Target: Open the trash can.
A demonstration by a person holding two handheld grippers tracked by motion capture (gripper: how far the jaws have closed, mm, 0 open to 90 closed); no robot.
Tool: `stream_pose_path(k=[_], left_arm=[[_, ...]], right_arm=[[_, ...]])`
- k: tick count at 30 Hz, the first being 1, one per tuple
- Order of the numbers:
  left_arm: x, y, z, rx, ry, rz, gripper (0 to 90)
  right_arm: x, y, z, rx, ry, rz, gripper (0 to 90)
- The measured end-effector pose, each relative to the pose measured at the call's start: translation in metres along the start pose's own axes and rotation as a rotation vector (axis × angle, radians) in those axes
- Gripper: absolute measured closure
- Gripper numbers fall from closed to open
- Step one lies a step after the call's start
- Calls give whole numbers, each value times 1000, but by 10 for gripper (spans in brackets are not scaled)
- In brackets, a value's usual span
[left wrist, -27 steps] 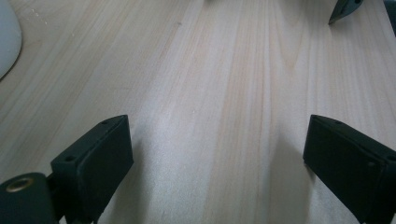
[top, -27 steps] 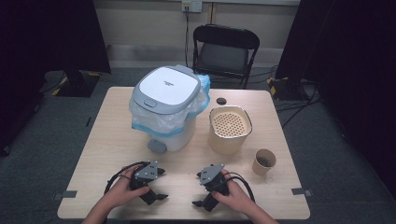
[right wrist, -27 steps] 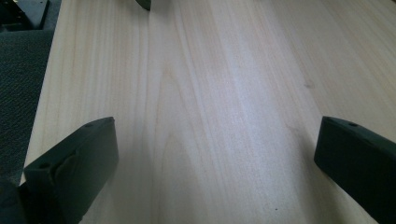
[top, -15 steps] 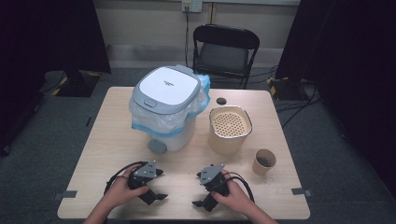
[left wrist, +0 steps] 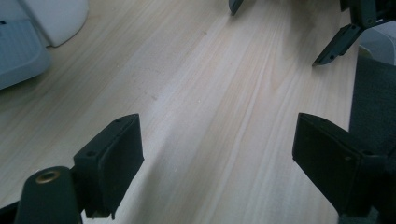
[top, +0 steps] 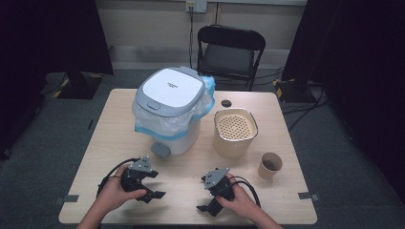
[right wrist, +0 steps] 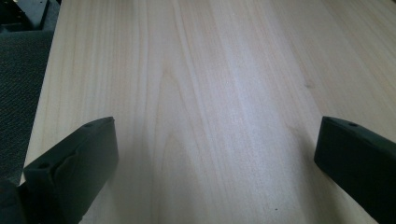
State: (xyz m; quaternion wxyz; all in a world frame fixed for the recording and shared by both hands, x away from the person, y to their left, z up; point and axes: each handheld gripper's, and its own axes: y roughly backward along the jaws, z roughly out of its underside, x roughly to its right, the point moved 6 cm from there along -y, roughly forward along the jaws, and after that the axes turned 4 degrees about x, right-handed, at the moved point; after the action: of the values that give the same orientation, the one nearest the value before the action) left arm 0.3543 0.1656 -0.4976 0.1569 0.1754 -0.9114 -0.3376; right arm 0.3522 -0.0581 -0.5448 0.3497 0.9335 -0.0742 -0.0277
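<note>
My left gripper [top: 154, 185] rests low over the wooden table [top: 114, 124] near its front edge, held in a hand, jaws open and pointing right. My right gripper [top: 203, 193] sits a short way to its right, jaws open and pointing left toward it. In the left gripper view the left gripper [left wrist: 219, 154] has bare wood between its black jaws, and a finger of the right gripper [left wrist: 337, 45] shows at the top right. Between the jaws of the right gripper [right wrist: 217, 154] in its own view there is likewise nothing but wood.
A white pedal bin [top: 169, 112] with a closed lid and a plastic liner stands mid-table. To its right are a beige perforated container [top: 235, 133] and a paper cup [top: 270, 165]. A small black disc [top: 226, 103] lies behind them. A black chair [top: 230, 52] stands beyond the table.
</note>
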Motion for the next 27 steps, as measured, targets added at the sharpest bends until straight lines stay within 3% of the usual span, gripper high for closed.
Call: stream_pose_path(k=[9, 16, 27], left_arm=[[-1, 23, -24, 35, 83, -11, 186], [-4, 36, -34, 18, 87, -20, 292], [-8, 57, -49, 23, 112, -41, 348]], right_arm=[[0, 0, 0, 0, -1, 0, 0], [0, 0, 0, 0, 0, 0, 0], [0, 0, 0, 1, 1, -1, 0]])
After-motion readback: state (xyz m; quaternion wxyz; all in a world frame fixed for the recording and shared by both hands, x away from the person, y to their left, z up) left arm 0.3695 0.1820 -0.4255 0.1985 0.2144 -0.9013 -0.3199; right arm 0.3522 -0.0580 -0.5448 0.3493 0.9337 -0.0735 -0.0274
